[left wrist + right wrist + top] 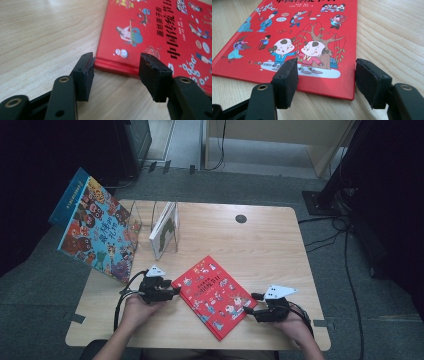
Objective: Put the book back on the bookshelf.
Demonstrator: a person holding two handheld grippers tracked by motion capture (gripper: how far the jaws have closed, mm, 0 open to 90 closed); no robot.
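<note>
Red picture book [216, 296], hardcover, laid flat and askew on the bench [260, 240] between both grippers: judged stiff, glossy and slippery, best taken at opposite edges; left gripper [172, 292] and right gripper [248, 310] are held with jaws parted at its corners, nothing gripped.

Right gripper [327, 82] low over wooden table [392, 35], jaws apart, nothing pinched; red picture book [294, 30] lies flat just ahead; its near corner sits between the two black pads [372, 82]; cover shows two cartoon children under a willow tree; pads not pressing it.
</note>
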